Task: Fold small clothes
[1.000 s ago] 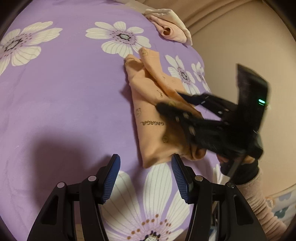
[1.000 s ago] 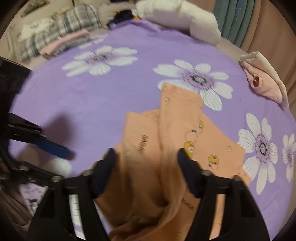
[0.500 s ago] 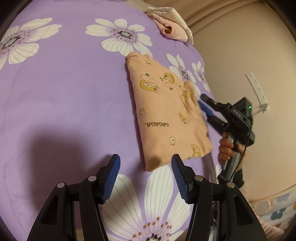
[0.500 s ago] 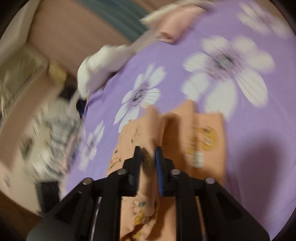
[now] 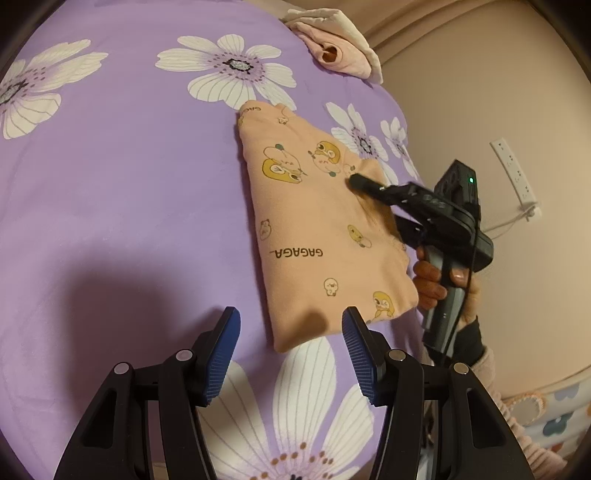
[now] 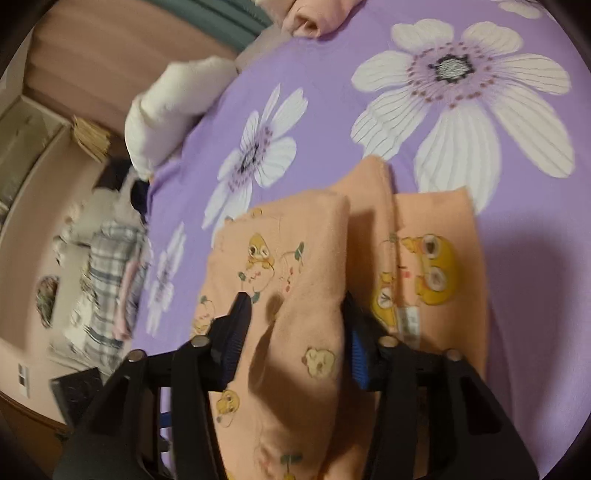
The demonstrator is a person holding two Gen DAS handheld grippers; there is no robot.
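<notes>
A small peach garment point(image 5: 314, 229) printed with cartoon ducks and "GAGAGA" lies folded into a long rectangle on the purple flowered bedspread point(image 5: 122, 177). My left gripper point(image 5: 291, 332) is open and empty, just above the garment's near corner. My right gripper point(image 6: 295, 321) is open, its jaws straddling a raised fold of the same garment point(image 6: 306, 266) without pinching it. In the left wrist view the right gripper point(image 5: 356, 181) reaches over the garment's right edge.
A folded pink and cream garment point(image 5: 332, 51) lies at the far edge of the bed; it also shows in the right wrist view point(image 6: 314, 14). A white pillow point(image 6: 173, 103) sits at the bed's far side. A wall with a power strip point(image 5: 513, 173) is right of the bed.
The right gripper shut on the garment's flap, carried it across so the garment lies as a flat rectangle, then opened. The left gripper has stayed put and open.
</notes>
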